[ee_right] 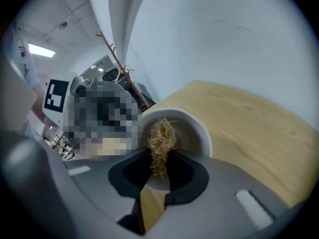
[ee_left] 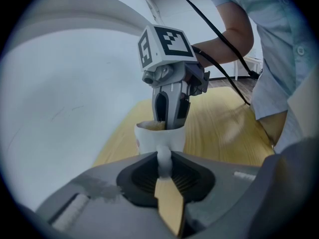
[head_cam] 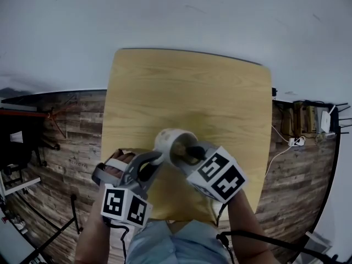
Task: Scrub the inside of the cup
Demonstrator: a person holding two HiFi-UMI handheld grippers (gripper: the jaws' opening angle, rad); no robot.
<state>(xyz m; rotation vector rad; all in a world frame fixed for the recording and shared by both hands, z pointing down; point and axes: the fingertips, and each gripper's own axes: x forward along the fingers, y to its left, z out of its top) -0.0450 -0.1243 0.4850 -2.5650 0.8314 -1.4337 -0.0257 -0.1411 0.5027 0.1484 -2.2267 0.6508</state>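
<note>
Grips a white ceramic cup (head_cam: 168,139) by its looped handle (ee_left: 163,159) with the left gripper (head_cam: 155,159), its 2 jaws clamped tight on that handle. Holds the cup tipped over the near part of a pale square wooden table (head_cam: 187,81), mouth turned toward the right gripper (head_cam: 192,152); cannot tell whether the cup touches the tabletop. Pinches a straw-coloured tuft of fibre scrubber (ee_right: 160,141) between the right gripper's 2 jaws, closed on it, with the tuft's tip past the cup's rim and inside the hollow. Sets both grippers near the table's front edge, just ahead of the person's lap. Shows bare tabletop beyond the cup, out to the far edge and both side edges. Past those edges, a white wall ahead and dark plank floor (head_cam: 71,125) at left and right, with white cables (head_cam: 286,142) on the floor at right.
</note>
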